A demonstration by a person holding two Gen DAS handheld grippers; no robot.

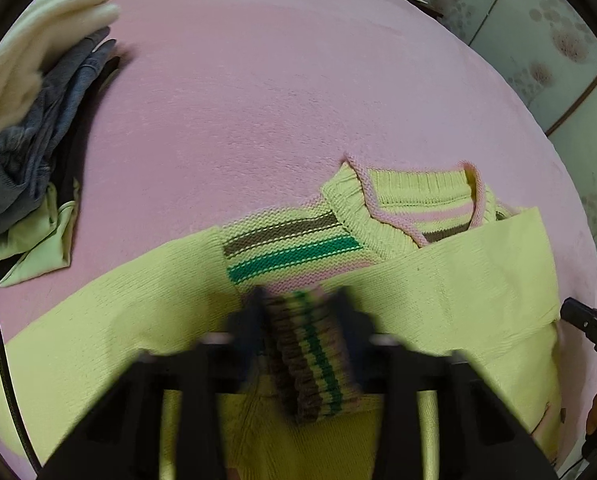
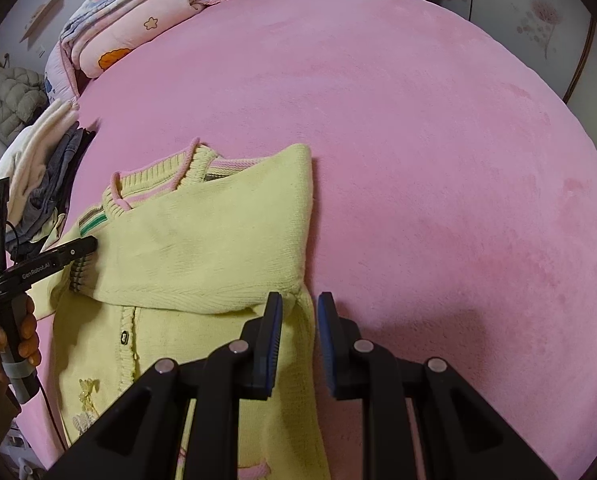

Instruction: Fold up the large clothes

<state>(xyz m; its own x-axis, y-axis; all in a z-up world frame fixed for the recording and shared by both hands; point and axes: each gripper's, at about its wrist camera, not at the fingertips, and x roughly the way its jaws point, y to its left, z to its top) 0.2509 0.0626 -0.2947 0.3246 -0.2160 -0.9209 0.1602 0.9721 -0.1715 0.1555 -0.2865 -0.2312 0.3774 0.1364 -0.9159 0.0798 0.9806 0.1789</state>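
A yellow-green knit sweater (image 1: 458, 280) (image 2: 202, 248) lies flat on the pink bed (image 1: 258, 100), with its pink-trimmed neckline (image 1: 418, 200) toward the far side. One sleeve is folded across the chest. Its striped cuff (image 1: 306, 344) (image 2: 77, 276) sits between the blurred fingers of my left gripper (image 1: 300, 304), which is shut on it. In the right wrist view that left gripper (image 2: 86, 246) shows at the sweater's left side. My right gripper (image 2: 300, 308) (image 1: 570, 310) points down at the sweater's right edge by the sleeve fold. Its blue pads stand slightly apart, the fabric edge showing between them.
A pile of folded clothes (image 1: 38, 140) (image 2: 46, 176), white, denim and pale green, lies at the bed's left edge. A flowered quilt (image 2: 130, 28) is stacked at the far left corner. A person's hand (image 2: 2, 344) grips the left tool's handle. Wardrobe doors (image 1: 558, 40) stand beyond the bed.
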